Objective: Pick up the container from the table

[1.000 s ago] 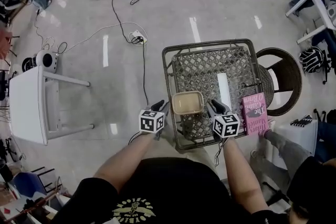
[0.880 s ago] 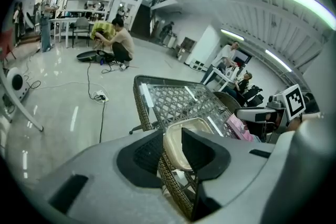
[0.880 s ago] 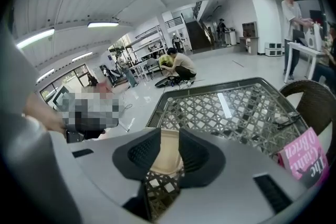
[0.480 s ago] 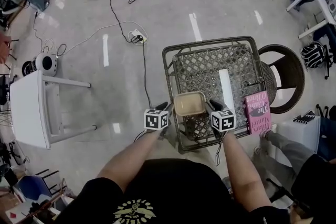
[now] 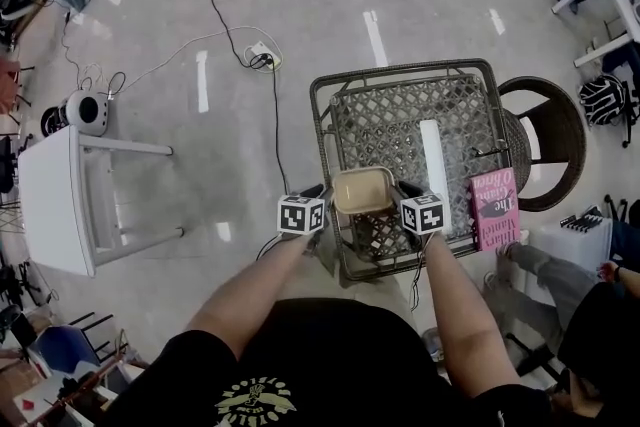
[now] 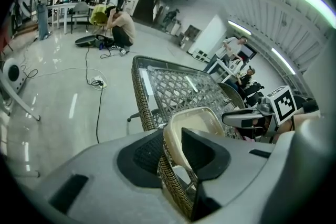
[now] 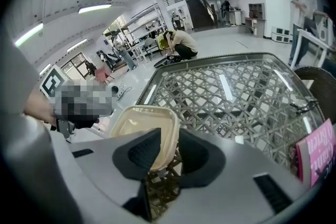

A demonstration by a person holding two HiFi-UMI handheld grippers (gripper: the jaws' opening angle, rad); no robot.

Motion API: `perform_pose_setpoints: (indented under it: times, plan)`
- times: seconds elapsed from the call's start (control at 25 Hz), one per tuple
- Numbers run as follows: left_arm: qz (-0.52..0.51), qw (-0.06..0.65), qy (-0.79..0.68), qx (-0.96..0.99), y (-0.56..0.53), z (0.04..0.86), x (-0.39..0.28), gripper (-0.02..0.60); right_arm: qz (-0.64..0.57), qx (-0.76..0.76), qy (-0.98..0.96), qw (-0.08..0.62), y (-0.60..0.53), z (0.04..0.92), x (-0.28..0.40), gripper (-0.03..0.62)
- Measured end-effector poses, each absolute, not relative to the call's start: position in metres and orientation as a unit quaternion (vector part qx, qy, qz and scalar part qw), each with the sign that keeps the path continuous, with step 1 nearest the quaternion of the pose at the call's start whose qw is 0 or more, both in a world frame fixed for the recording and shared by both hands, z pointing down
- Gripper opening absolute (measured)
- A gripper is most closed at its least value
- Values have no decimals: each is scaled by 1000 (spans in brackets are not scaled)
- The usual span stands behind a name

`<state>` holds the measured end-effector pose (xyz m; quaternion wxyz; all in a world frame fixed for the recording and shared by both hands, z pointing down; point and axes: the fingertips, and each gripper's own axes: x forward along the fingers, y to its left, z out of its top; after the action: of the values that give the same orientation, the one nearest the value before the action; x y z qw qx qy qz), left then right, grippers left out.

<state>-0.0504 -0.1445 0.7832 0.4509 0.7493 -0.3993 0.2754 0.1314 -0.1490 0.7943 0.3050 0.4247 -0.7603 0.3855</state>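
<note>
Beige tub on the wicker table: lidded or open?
Open: the beige rectangular plastic container has no lid; its pale inside shows.

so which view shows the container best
The head view: the container shows whole from above, rim and all, by the table's near edge. The left gripper view shows only part of it, one wall between the jaws; the right gripper view shows its open top, the near corner between the jaws.

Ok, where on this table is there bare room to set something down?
The far half of the table, beyond the container, is bare, and so is the strip between container and pink book. The near edge is crowded: left gripper and right gripper flank the container at the near-left, and the book sits at the near-right corner.
</note>
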Motion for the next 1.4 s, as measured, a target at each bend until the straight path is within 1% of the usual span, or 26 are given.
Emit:
perform_pose_setpoints:
  times: [0.44, 0.6, 0.8, 1.16, 1.4]
  plan:
    - [276, 468, -395, 741, -140, 797, -46, 91, 432, 407, -741, 314, -148, 817, 135, 95]
    - [276, 475, -393, 737, -136, 802, -49, 91, 462, 409, -730, 294, -148, 820, 135, 94]
    - [280, 475, -386, 740, -133, 803, -47, 91, 492, 400, -725, 269, -146, 821, 130, 48]
    - [286, 476, -371, 745, -131, 801, -43, 109, 514, 423, -708, 236, -146, 822, 132, 41]
    - [275, 486, -357, 749, -127, 803, -35, 110, 535, 438, -694, 203, -140, 823, 137, 41]
